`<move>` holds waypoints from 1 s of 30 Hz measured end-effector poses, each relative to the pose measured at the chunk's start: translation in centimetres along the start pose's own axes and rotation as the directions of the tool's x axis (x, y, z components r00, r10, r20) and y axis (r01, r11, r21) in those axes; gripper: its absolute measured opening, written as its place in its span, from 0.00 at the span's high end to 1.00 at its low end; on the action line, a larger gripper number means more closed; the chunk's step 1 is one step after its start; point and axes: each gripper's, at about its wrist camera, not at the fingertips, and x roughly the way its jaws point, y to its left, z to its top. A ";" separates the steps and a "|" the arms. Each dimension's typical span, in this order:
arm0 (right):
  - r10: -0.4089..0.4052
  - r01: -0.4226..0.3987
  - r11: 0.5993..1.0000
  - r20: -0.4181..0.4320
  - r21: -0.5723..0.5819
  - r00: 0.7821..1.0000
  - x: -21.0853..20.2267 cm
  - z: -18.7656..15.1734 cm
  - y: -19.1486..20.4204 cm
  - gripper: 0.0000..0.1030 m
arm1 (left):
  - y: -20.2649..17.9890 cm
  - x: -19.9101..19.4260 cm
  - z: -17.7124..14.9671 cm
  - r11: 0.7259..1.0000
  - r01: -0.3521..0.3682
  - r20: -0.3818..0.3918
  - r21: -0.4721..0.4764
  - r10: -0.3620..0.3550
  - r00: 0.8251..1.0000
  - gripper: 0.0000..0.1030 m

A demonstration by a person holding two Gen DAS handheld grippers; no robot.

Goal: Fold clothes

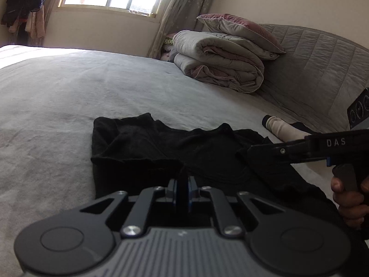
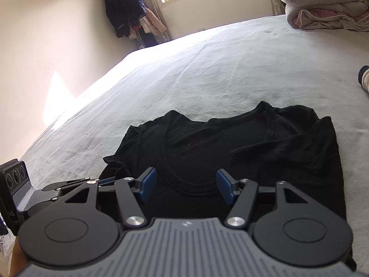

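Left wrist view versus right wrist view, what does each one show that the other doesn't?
Only the left wrist view shows the padded headboard, a pillow on the folded quilt, and the person's hand. Only the right wrist view shows the right gripper with jaws open above the shirt's neckline. Both show the black shirt on the bed.

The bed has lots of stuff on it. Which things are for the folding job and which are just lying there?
For the job:
black shirt
left gripper, shut on its edge
right gripper, open

Just lying about:
folded quilt
pillow
cream sleeve
hanging clothes
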 end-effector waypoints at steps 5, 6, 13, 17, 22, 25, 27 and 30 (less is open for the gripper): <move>0.069 -0.067 0.991 0.019 -0.113 0.997 2.6 1.2 3.5 0.49 | 0.6 -0.5 -0.5 0.993 0.114 -0.056 -0.011 -0.114 0.992 0.67; 0.083 -0.081 0.986 0.011 -0.148 0.996 3.2 1.4 4.3 0.50 | 0.4 -0.3 -0.6 0.994 0.108 -0.067 -0.009 -0.108 0.992 0.66; 0.152 -0.202 0.920 -0.169 -0.337 0.974 8.5 0.9 8.2 0.66 | 0.6 -0.7 -0.7 0.988 0.153 -0.112 0.013 -0.151 0.982 0.56; 0.104 -0.183 0.893 -0.209 -0.411 0.972 10.5 -0.1 8.8 0.70 | 1.4 -1.0 -0.9 0.985 0.173 -0.124 -0.018 -0.174 0.977 0.56; 0.073 -0.122 0.907 -0.134 -0.404 0.988 9.8 -0.2 8.2 0.95 | 1.4 -0.9 -1.0 0.984 0.179 -0.125 -0.016 -0.179 0.976 0.54; 0.097 -0.113 0.951 -0.069 -0.289 0.993 8.5 0.6 6.6 0.96 | 1.3 -1.0 -1.0 0.983 0.181 -0.124 -0.015 -0.181 0.976 0.54; 0.113 -0.115 0.977 -0.026 -0.179 0.993 7.7 1.1 5.2 0.97 | 1.3 -1.0 -1.0 0.984 0.180 -0.125 -0.012 -0.180 0.976 0.54; 0.089 -0.088 0.996 0.017 -0.022 0.996 7.0 1.3 3.1 0.97 | 1.2 -1.1 -1.0 0.983 0.181 -0.126 -0.010 -0.181 0.975 0.53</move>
